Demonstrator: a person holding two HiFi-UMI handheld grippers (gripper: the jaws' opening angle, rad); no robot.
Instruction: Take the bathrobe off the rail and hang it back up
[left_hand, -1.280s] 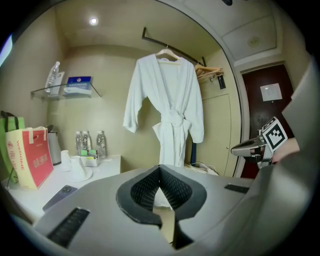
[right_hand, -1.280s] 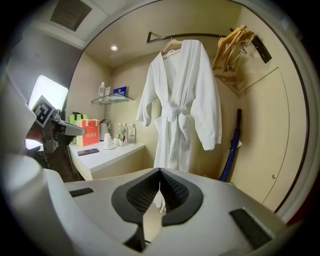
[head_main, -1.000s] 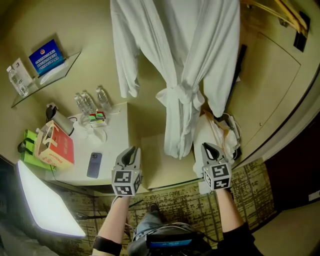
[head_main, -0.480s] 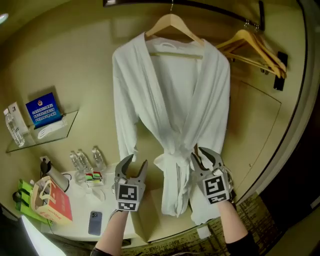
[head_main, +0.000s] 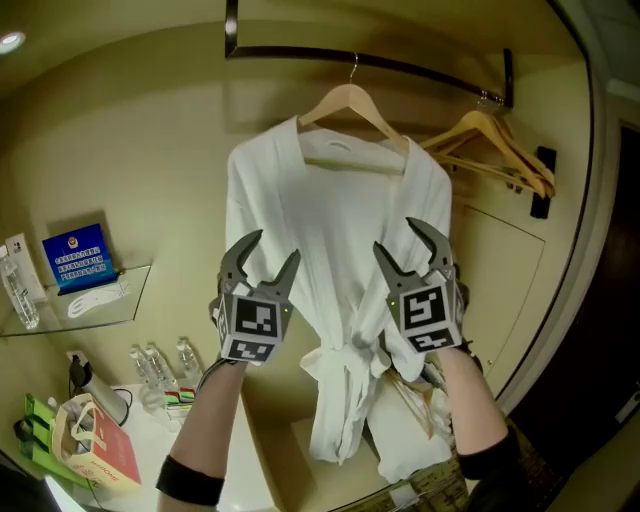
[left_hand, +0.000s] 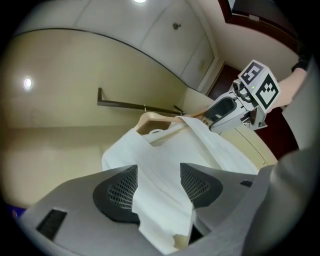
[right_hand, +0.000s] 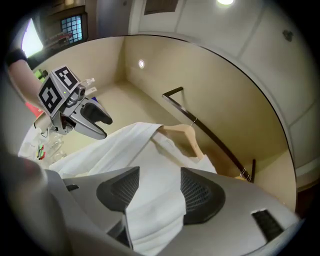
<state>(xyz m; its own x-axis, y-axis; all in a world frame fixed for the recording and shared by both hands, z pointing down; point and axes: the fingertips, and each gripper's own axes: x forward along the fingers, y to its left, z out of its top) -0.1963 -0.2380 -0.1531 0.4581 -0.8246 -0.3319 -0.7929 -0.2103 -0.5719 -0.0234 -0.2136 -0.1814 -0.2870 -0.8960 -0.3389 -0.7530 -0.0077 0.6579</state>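
Note:
A white bathrobe hangs on a wooden hanger hooked over a dark rail, its belt tied at the waist. Both grippers are raised in front of its chest, side by side. My left gripper and my right gripper have just been opening and now stand open, gripping nothing. In the left gripper view the robe shows beyond the gap of my left gripper. The right gripper view shows the robe the same way past my right gripper.
Empty wooden hangers hang further right on the rail. A glass shelf with a blue sign is on the left wall. Below it stand water bottles and a red-and-white bag. A white bundle lies under the robe.
Both grippers rose from low by the robe's hem to chest height and their jaws spread apart. The head view tilted up, bringing the hanger and rail into sight.

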